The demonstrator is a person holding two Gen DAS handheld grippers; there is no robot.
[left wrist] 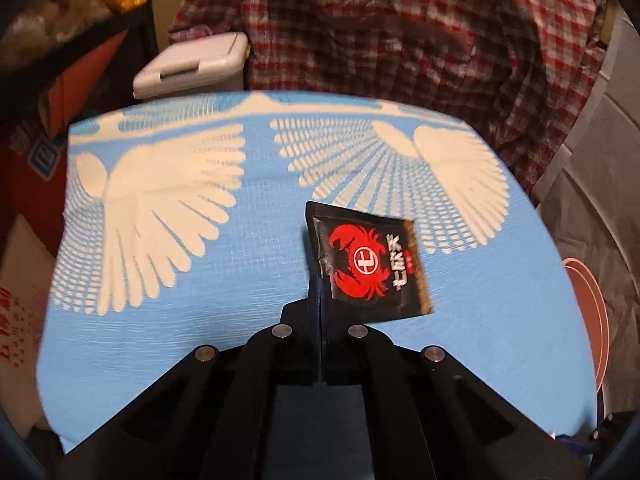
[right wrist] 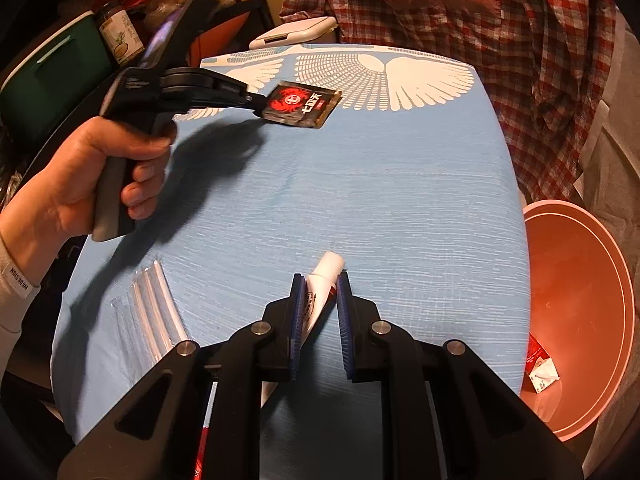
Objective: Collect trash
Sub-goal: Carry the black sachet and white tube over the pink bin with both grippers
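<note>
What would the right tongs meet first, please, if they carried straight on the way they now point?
Probably the blue tablecloth just beyond the white tube that the right tongs hold; they slope down at it and that stretch looks bare, though depth is unclear.

The middle of the blue tablecloth (right wrist: 360, 200) was left bare, so a wide lane was offered between the near and far edges. The near-left corner was taken up by clear plastic sleeves (right wrist: 150, 308), and the far side was walled off by a hanging plaid shirt (right wrist: 480, 20). The pink bin (right wrist: 624, 300) beside the right edge was left open and unobstructed from above.
</note>
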